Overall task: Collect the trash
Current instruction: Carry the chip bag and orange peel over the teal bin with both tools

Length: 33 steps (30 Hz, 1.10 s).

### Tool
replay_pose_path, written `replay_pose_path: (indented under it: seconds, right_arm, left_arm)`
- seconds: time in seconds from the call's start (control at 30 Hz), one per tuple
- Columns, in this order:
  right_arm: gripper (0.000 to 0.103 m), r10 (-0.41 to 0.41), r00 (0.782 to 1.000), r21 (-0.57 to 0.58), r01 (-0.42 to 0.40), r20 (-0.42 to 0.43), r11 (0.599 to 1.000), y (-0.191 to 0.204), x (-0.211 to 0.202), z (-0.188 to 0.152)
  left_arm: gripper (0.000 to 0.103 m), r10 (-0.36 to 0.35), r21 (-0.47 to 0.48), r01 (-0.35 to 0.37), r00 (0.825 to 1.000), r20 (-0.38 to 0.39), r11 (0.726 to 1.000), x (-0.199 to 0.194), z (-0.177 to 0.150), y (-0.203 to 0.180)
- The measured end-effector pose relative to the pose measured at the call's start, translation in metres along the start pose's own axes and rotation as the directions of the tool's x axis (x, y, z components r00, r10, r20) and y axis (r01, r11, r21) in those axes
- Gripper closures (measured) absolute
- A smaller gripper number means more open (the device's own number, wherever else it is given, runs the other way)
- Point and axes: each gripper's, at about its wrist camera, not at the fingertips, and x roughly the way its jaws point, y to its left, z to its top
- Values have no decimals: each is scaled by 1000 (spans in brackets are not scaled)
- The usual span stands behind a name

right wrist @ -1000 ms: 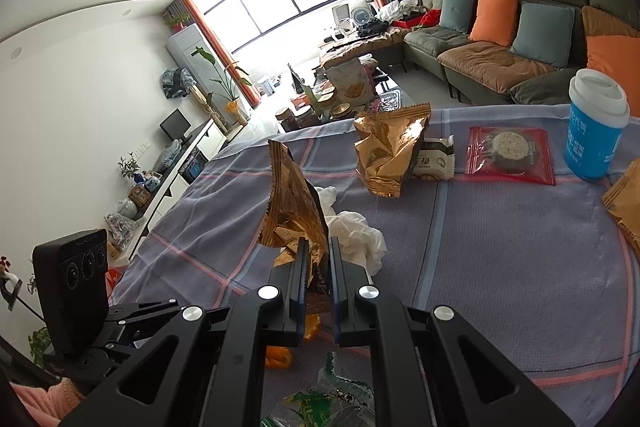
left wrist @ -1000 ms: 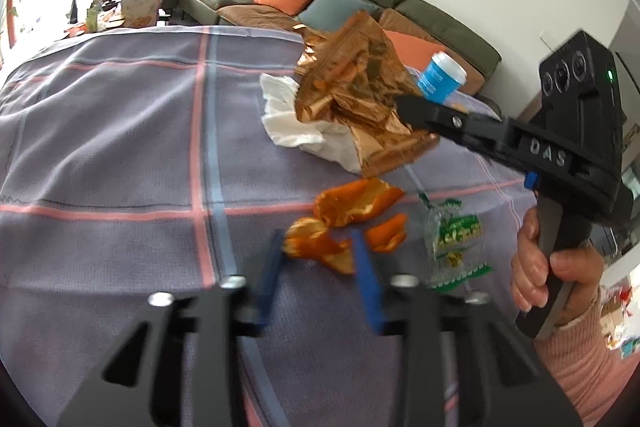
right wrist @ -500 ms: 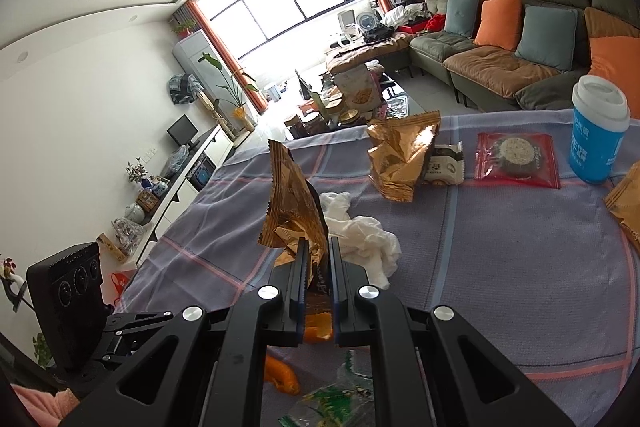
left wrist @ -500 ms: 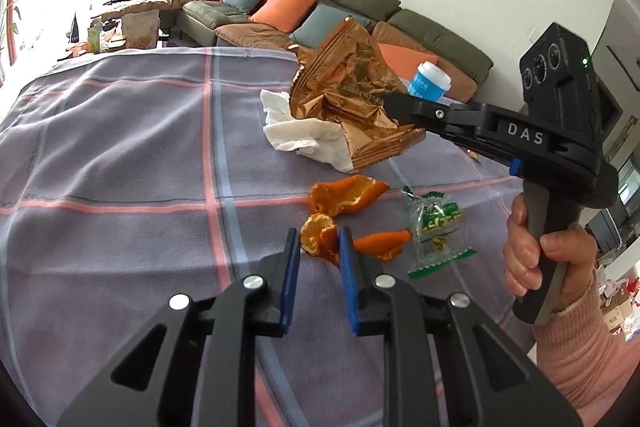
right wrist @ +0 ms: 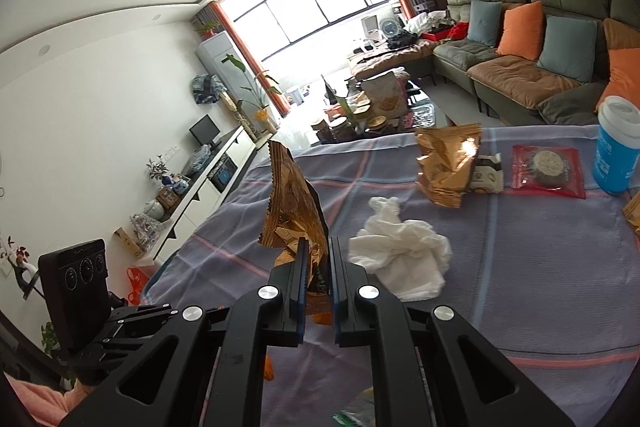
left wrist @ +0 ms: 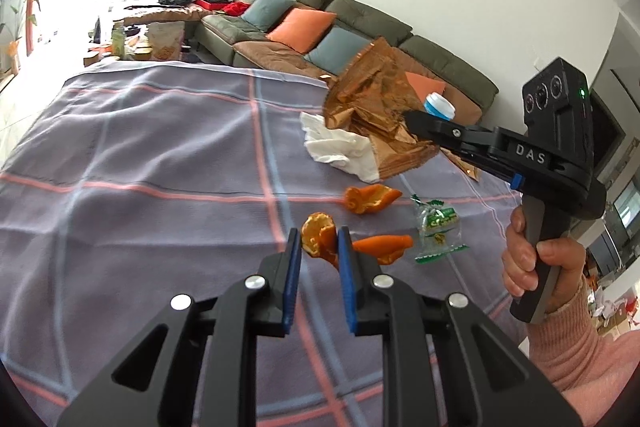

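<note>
My left gripper [left wrist: 318, 241] is shut on a piece of orange peel [left wrist: 318, 237] and holds it just above the checked cloth [left wrist: 140, 163]. Two more peel pieces [left wrist: 370, 197] [left wrist: 384, 245] and a green sweet wrapper [left wrist: 438, 231] lie to its right. My right gripper [right wrist: 318, 253] is shut on a crumpled gold snack bag [right wrist: 292, 211] and holds it upright above the cloth; the bag also shows in the left wrist view [left wrist: 376, 107]. A crumpled white tissue [right wrist: 402, 247] lies beside it.
Further back on the cloth are a second gold bag [right wrist: 446, 163], a small white packet [right wrist: 486, 175], a red-wrapped biscuit [right wrist: 546, 171] and a blue cup with a white lid [right wrist: 616, 147]. A sofa [right wrist: 540, 39] stands beyond the table.
My left gripper has closed on the orange peel piece and lifted it slightly off the cloth. My right gripper has kept hold of the gold bag and raised it a little.
</note>
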Motion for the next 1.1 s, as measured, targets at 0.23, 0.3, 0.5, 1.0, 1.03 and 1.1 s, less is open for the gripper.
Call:
replay_pose_path:
  seconds: [0.23, 0.3, 0.5, 1.0, 1.03, 1.1]
  right_arm:
    - [93, 49, 998, -15, -49, -29, 999, 18, 14, -6]
    - [93, 64, 997, -20, -65, -38, 998, 25, 20, -7]
    - [93, 101, 992, -30, -104, -69, 994, 39, 35, -13]
    - [94, 193, 969, -63, -205, -155, 977, 82, 74, -22]
    - [93, 201, 966, -67, -214, -162, 975, 87, 78, -22]
    - [93, 212, 962, -75, -227, -173, 971, 94, 83, -23]
  left_arm:
    - [84, 49, -36, -48, 998, 33, 998, -31, -8, 20]
    - [84, 63, -48, -61, 997, 37, 997, -40, -13, 27]
    - [84, 107, -90, -102, 993, 54, 991, -69, -26, 46]
    - [84, 212, -200, -185, 969, 128, 962, -127, -42, 89]
    - [84, 221, -206, -191, 966, 132, 960, -131, -43, 92]
    - [84, 237, -219, -203, 961, 140, 954, -138, -45, 96]
